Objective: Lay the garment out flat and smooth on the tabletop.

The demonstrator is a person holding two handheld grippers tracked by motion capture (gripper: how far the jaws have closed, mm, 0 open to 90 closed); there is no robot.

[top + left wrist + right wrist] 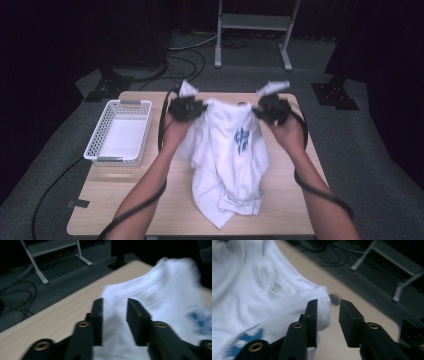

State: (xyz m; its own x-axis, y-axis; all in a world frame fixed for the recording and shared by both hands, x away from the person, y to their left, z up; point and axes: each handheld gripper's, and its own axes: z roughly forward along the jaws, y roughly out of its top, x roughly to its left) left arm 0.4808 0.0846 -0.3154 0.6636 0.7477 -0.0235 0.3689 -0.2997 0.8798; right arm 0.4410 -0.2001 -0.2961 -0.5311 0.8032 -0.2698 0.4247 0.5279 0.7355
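From the high view, you have the left gripper (192,109) and the right gripper (270,111) raised above the far half of the table (125,200), one at each top corner of the white T-shirt (227,155). The shirt hangs between them with its blue print (242,139) facing you, and its lower part lies bunched on the tabletop close to your edge. A white basket (120,131) sits on the left side of the table, well apart from the shirt. On the floor beyond the table are dark cables (185,60) and a metal stand (252,30).

In the left gripper view, your left gripper (114,315) has its jaws partly apart, and shirt cloth (155,300) lies in the gap between them. The picture is blurred, so you cannot tell for sure whether the pads press on the cloth. The table edge (50,315) runs to the left of it, with the stand (50,255) on the floor behind.

In the right gripper view, your right gripper (328,315) also has its jaws partly apart. The shoulder edge of the shirt (262,295) rests against the left jaw, bare tabletop (332,340) shows through the rest of the gap, and the right jaw touches no cloth. The collar (275,286) lies just left of the jaws.
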